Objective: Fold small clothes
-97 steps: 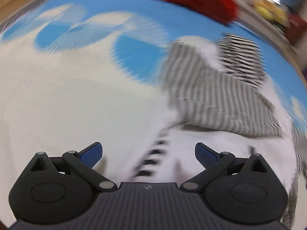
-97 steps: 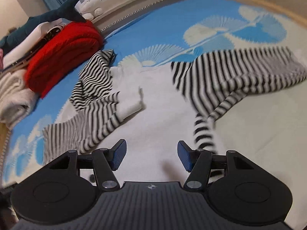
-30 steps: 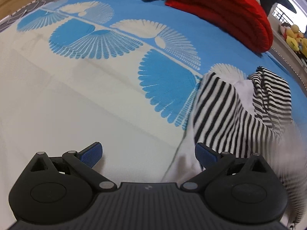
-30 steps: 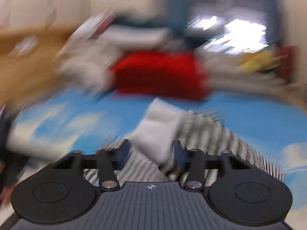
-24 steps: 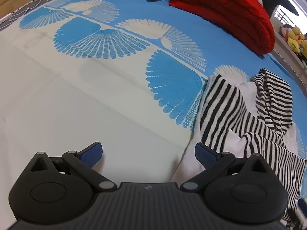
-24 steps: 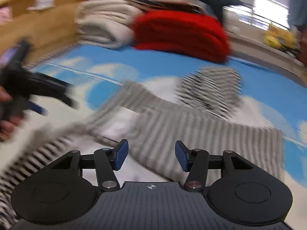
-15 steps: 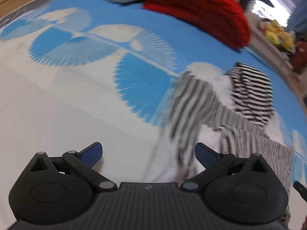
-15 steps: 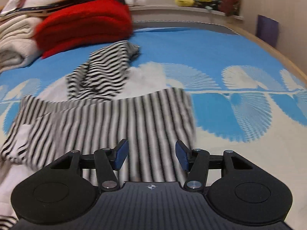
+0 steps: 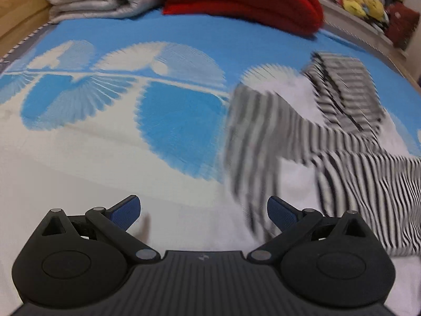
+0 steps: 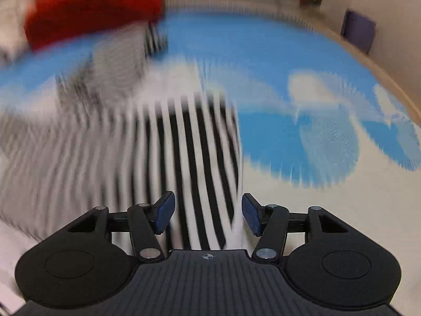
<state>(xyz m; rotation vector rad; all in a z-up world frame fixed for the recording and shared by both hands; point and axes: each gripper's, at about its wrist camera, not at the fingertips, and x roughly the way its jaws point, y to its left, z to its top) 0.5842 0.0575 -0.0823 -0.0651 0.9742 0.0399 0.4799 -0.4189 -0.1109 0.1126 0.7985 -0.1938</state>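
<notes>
Lying on the bed [image 10: 329,197], the striped garment [image 10: 200,163] runs directly ahead of the right claw [image 10: 208,212], its stripes and folded right edge aligned with the claw's pointing line. The right claw's jaws are opening; cloth sits between them, pads not pressing it. In the left view the garment [image 9: 302,142] lies to the right of the left claw [image 9: 204,212], which stands apart and empty over bare sheet. Judgement: the right claw is nearer the edge to be taken.
</notes>
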